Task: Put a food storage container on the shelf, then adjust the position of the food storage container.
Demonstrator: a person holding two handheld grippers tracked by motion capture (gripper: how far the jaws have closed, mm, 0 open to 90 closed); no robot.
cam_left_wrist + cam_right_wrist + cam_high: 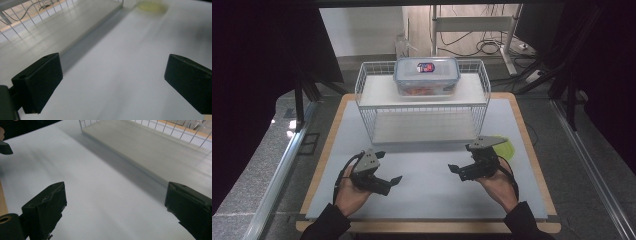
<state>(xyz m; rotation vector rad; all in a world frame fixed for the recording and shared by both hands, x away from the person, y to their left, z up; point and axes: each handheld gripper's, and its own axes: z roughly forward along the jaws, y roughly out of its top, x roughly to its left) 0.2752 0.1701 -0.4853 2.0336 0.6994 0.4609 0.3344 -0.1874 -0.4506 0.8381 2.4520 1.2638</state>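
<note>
A white wire rack [367, 95] with two shelves stands at the back of the grey mat. On its top shelf sits a clear plastic box [427, 76] with a blue-rimmed lid and something orange inside. My left gripper [389, 166] hovers low over the mat at the front left, open, with nothing between its jaws [112, 82]. My right gripper [460, 157] is at the front right, also open and empty [115, 207]. Both point inward, toward the mat's middle. The rack's lower shelf [62, 27] [155, 147] lies just beyond each gripper.
A flat yellow-green disc [507, 148] [151, 6] lies on the mat behind my right gripper, by the rack's right front corner. The grey mat [427, 200] covers a wooden table [319, 170]. Dark screens stand on either side, and cables lie on the floor behind.
</note>
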